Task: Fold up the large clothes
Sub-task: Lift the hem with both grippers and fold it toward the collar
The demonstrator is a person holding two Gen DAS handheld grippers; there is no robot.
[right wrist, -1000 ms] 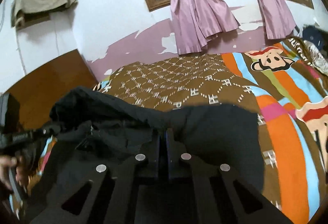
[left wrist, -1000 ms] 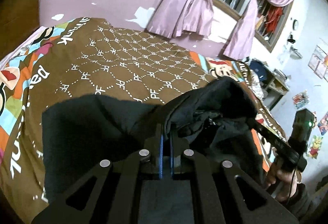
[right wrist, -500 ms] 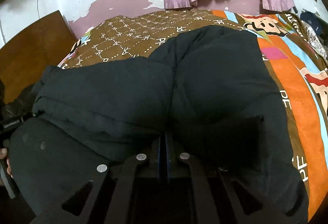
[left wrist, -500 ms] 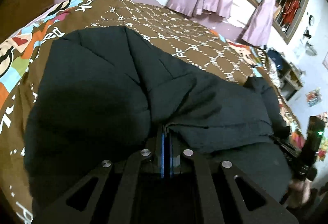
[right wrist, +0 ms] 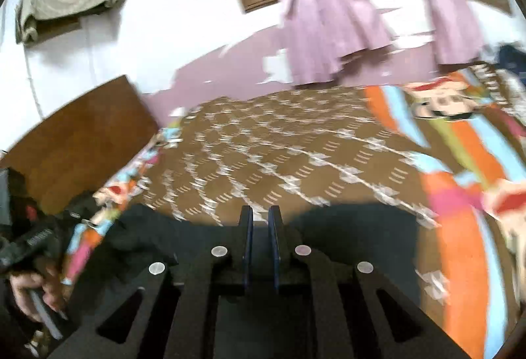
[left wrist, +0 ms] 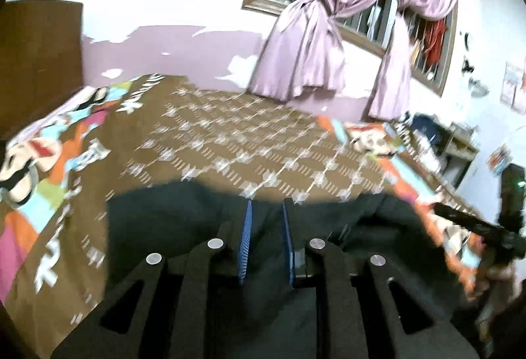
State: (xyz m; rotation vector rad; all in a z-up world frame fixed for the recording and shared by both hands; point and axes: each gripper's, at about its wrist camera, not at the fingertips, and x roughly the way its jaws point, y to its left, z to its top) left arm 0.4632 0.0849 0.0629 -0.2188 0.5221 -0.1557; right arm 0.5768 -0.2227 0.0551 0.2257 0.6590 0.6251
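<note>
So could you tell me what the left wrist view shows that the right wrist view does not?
Only the left wrist view shows the cluttered shelf by the far wall and the right gripper, seen from the side.

Only the right wrist view shows the olive cloth draped high on the wall and the hand carrying the left gripper.

Both show the black garment lying on the patterned bedspread, the purple curtains, the brown headboard, and jaws opening with nothing pinched between them.
</note>
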